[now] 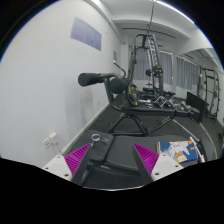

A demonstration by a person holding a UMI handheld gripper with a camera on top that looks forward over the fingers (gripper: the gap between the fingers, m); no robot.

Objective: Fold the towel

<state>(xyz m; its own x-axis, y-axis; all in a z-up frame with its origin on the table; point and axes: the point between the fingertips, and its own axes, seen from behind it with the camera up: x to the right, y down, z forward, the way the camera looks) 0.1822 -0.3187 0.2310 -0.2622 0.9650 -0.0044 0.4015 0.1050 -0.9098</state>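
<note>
A home gym room fills the view: a white wall (45, 85) runs along the left of the gripper, bearing a purple poster (86, 33) high up, and a dark floor (150, 125) stretches ahead. Straight beyond the fingers stands a black exercise machine (118, 100) with a padded seat and a long arm reaching left toward the wall. Further off, ahead and a little right, rises a tall cable frame (150, 60), with dumbbells (185, 102) on a low rack to its right. Windows (185, 72) line the far right side, pale with daylight. A white socket (52, 143) sits low on the wall, left of the fingers

The gripper (117, 160) is raised and points into the room. Its two fingers stand apart, with a clear gap between them and nothing held there. Each shows a magenta pad (78, 158) on its inner face, the left one near the wall side, the right one closer to a small white and blue thing (178, 152) lying just right of the right finger; what it is I cannot tell. Between the fingers only the black gripper body and the dark floor beyond show

A towel cannot be made out anywhere ahead of the gripper; whether the white and blue thing is part of it is unclear
</note>
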